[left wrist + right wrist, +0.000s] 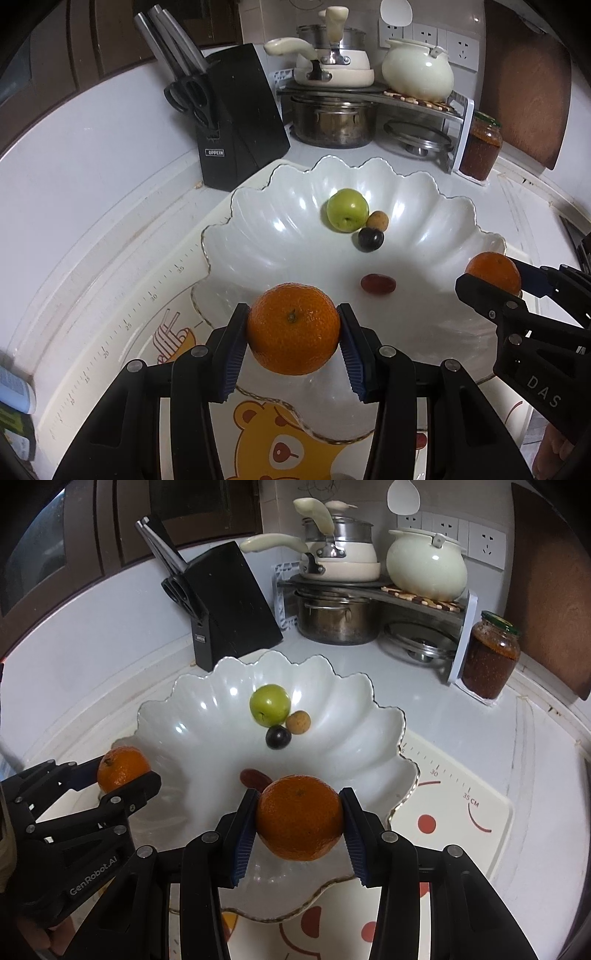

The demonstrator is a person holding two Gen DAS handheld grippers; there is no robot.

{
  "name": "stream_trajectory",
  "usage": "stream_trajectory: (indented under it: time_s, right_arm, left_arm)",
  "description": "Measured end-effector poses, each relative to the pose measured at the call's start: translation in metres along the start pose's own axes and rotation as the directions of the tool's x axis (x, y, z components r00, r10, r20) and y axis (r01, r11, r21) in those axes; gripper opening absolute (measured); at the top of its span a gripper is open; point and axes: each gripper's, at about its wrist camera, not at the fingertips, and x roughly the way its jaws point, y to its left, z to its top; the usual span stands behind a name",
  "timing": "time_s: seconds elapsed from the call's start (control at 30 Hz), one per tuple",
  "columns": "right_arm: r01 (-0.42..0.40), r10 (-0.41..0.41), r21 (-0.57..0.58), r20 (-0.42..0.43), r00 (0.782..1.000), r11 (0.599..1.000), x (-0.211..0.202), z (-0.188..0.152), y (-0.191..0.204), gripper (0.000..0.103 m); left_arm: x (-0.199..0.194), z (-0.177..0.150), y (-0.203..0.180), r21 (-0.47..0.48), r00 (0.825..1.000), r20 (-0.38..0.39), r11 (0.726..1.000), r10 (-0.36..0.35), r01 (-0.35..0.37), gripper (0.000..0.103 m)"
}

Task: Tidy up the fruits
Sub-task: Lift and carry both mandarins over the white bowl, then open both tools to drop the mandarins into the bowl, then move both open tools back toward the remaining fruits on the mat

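We work over a wide scalloped white bowl point(424, 206) that sits on a printed mat point(461, 812) on the counter, and it takes up most of both views. Behind it stand the knife block point(240, 122), the stacked pots point(332, 118) on their rack, and a jar point(489, 653) of red paste.

Our left gripper point(292, 341) is closed on an orange point(292, 332), its ribbed blue pads pressing either side of the fruit, held above the near rim of the bowl. Our right gripper point(299, 821) is likewise clamped around a second orange point(300, 816), held over the bowl's near side.

Already lying in the bowl we see a green fruit point(347, 209), touching or just beside a small tan fruit point(376, 220) and a dark round fruit point(370, 239); a reddish oblong fruit point(378, 283) lies apart from them, nearer to us.

We judge the task well along: four pieces are in, and both oranges are gripped and in position but not yet set down. What seems left is lowering and releasing them; we cannot tell whether more fruit waits out of view.
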Motion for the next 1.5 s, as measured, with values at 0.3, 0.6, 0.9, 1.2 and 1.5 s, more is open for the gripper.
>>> stream_trajectory:
  time_s: [0.3, 0.6, 0.9, 1.2, 1.5]
  right_arm:
    - [0.005, -0.006, -0.018, -0.034, 0.999, 1.0, 0.007, -0.005, 0.003, 0.046]
    - [0.053, -0.053, -0.006, -0.002, 0.999, 0.999, -0.002, -0.008, 0.002, 0.078]
    - [0.099, -0.099, 0.01, 0.034, 0.995, 0.995, -0.019, -0.007, 0.002, 0.083]
    - [0.092, -0.093, 0.021, 0.068, 0.993, 0.996, -0.04, -0.012, 0.007, 0.083]
    - [0.079, -0.081, 0.029, 0.097, 0.992, 0.996, -0.06, -0.017, 0.011, 0.083]
  left_arm:
    - [0.01, -0.007, -0.002, 0.008, 0.999, -0.039, 1.0, 0.003, -0.002, 0.048]
    - [-0.001, -0.007, 0.003, 0.01, 0.999, -0.003, 0.999, 0.052, -0.052, 0.072]
    - [-0.015, -0.01, 0.008, 0.006, 0.997, 0.018, 0.997, 0.071, -0.072, 0.079]
    - [-0.038, -0.018, 0.012, -0.007, 0.995, 0.045, 0.996, 0.085, -0.085, 0.087]
    - [-0.059, -0.026, 0.012, -0.01, 0.993, 0.073, 0.996, 0.09, -0.09, 0.088]
